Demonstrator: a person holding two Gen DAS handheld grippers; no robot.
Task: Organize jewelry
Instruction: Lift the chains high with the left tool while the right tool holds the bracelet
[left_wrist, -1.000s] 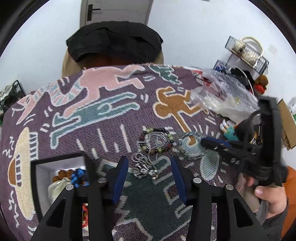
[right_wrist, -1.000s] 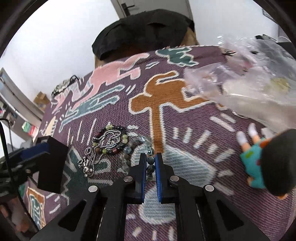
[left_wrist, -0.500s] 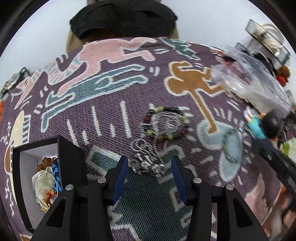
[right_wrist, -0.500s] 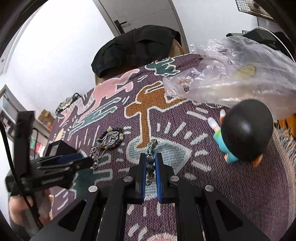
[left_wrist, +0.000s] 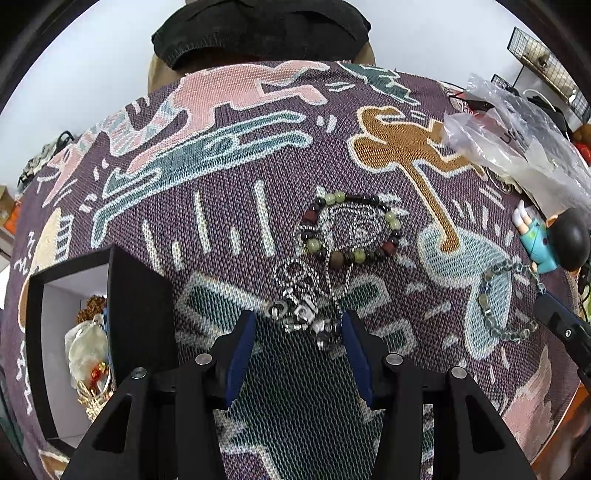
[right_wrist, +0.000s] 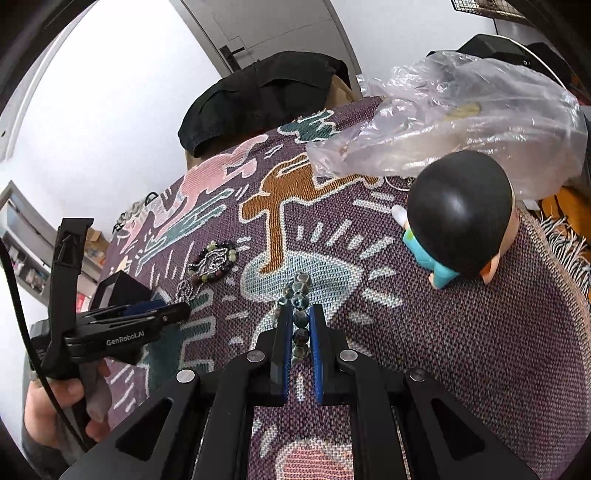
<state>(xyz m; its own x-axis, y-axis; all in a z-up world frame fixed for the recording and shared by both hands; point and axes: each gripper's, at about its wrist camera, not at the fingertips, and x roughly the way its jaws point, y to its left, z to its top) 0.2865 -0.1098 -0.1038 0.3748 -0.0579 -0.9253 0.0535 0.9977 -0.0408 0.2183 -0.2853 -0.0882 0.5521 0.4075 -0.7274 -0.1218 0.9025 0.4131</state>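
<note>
Two tools work over the patterned surface (left_wrist: 229, 206). The left tool (left_wrist: 297, 325), marked "GenRobot.AI" on its side, gapes wide around a silver chain necklace (left_wrist: 306, 314) lying below a beaded bracelet (left_wrist: 351, 229). The right tool (right_wrist: 297, 321) is pinched onto a blue-grey bead bracelet (right_wrist: 300, 317). A black box (left_wrist: 74, 332) holds more jewelry.

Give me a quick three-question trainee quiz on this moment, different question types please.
1. True or false: the right gripper is shut on the grey-green bead bracelet.
2. What lies between the open left gripper fingers: A) silver chain necklace, B) figurine, C) plastic bag?
3. Fill in: the black box sits to the ___ of the left gripper.

Key: 1 true; 2 A; 3 left.
</note>
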